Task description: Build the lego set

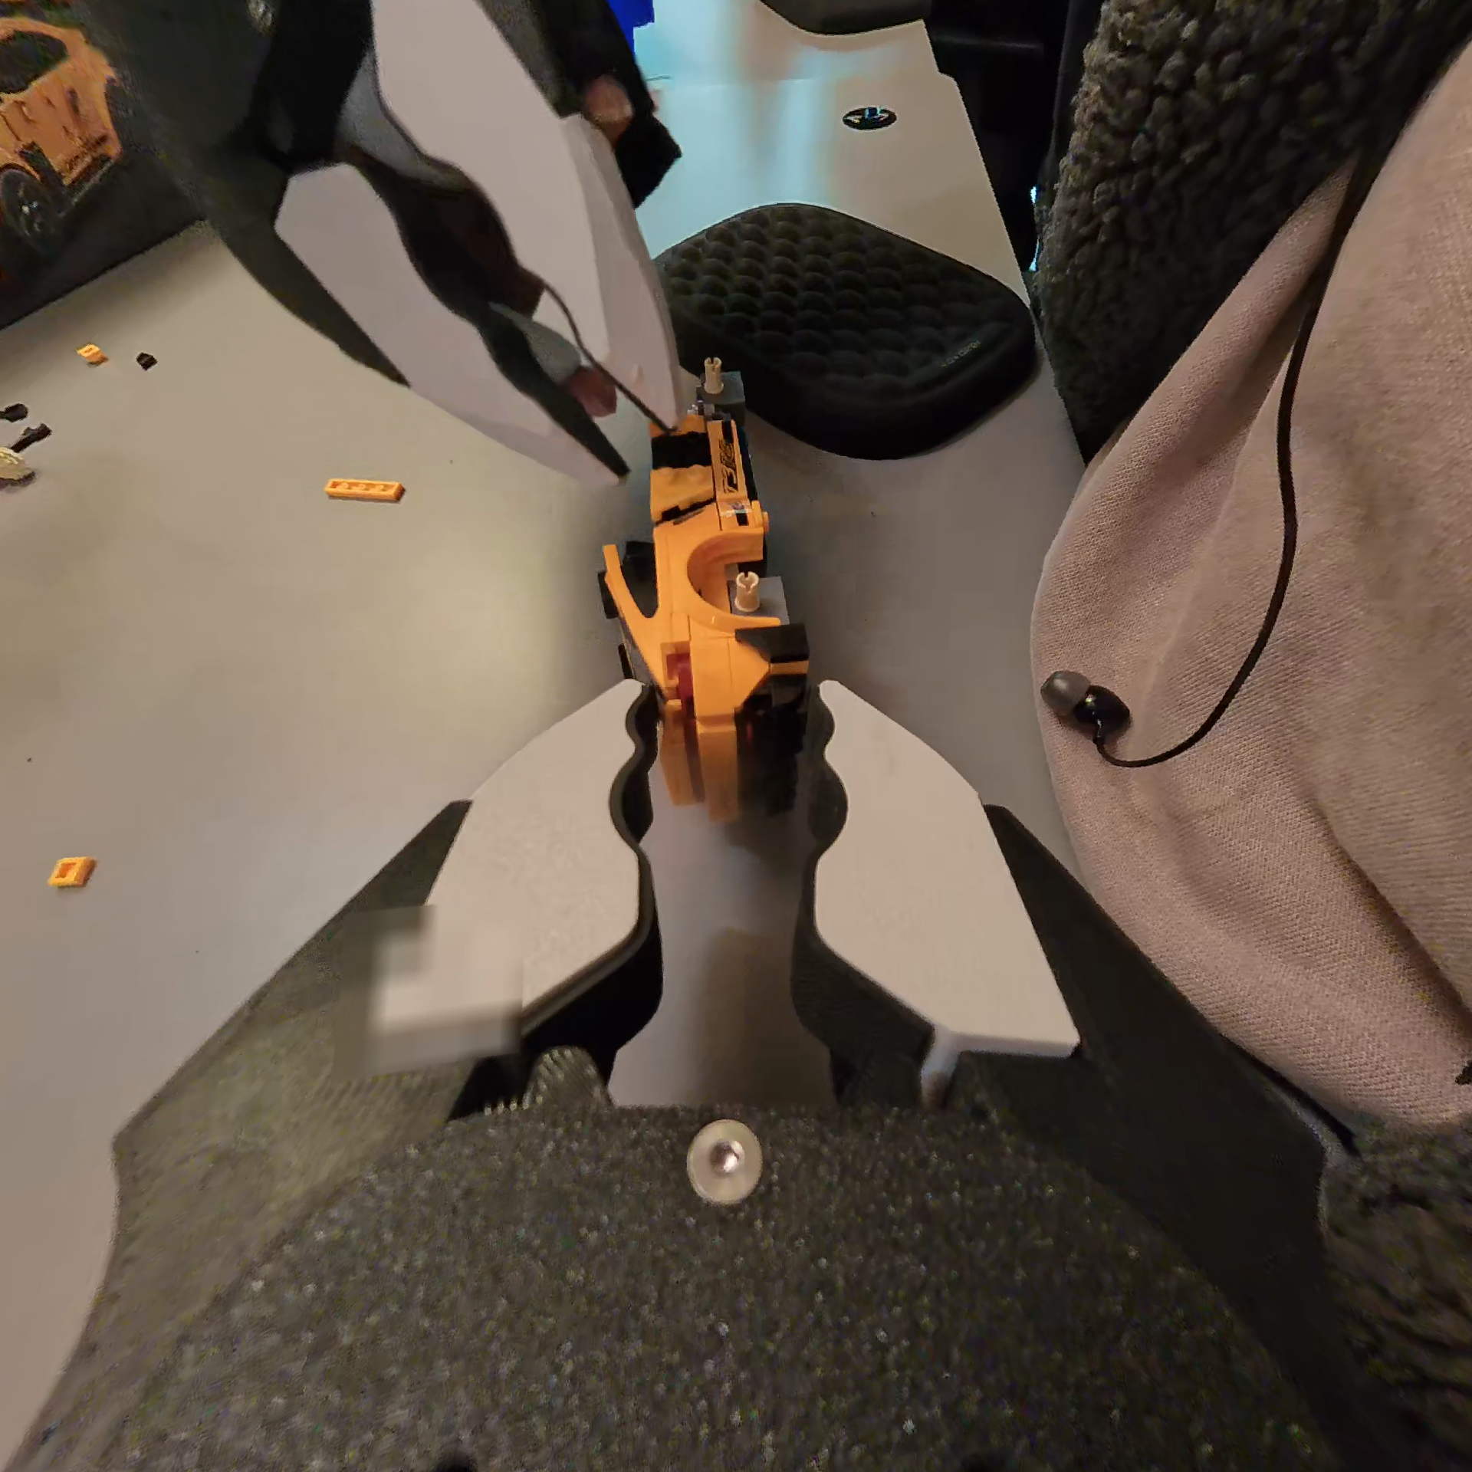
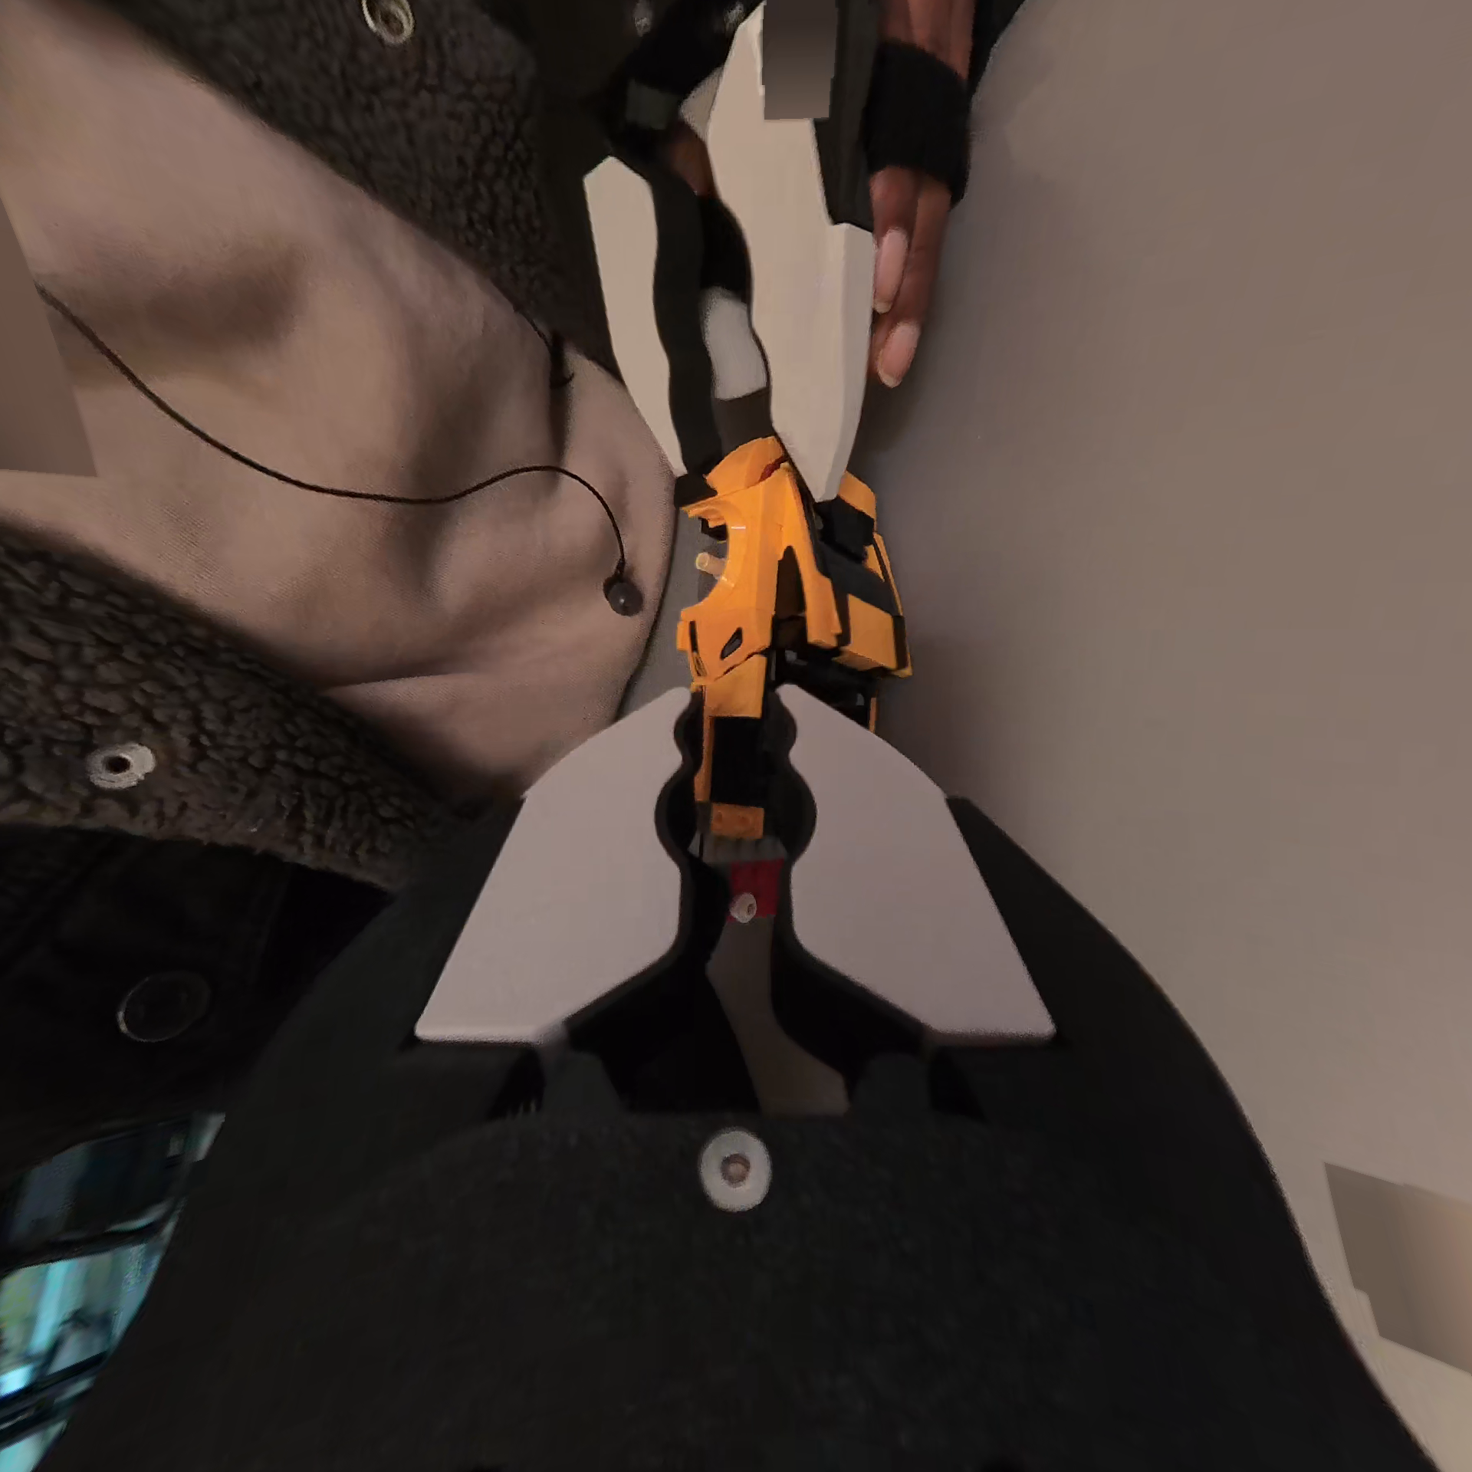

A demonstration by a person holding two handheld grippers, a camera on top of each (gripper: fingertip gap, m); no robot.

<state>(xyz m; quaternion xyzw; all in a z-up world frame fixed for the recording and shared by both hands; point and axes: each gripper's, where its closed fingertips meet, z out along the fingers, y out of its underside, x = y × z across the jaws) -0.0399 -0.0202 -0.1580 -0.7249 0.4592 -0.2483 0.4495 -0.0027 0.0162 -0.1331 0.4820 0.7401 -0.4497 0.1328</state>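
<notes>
An orange and black brick-built car model (image 1: 709, 605) is held above the grey table (image 1: 239, 677), on its side, between both grippers. My left gripper (image 1: 729, 717) is shut on one end of it, both pads against its sides. My right gripper (image 2: 734, 705) is shut on the other end of the model (image 2: 765, 605), with a red and grey part reaching back between its fingers. The right gripper also shows in the left wrist view (image 1: 637, 458) at the far end of the model. The left gripper shows in the right wrist view (image 2: 757, 470), with a hand (image 2: 900, 263) behind it.
Loose orange pieces (image 1: 364, 488) (image 1: 72, 871) and small black ones (image 1: 146, 360) lie on the table at left. A black padded cushion (image 1: 844, 326) lies beyond the model. A person's grey sweater (image 1: 1274, 637) with a dangling earbud (image 1: 1083, 705) is close on the right. A box (image 1: 56, 135) stands far left. Spacing between my two grippers at the tips: around 7 cm.
</notes>
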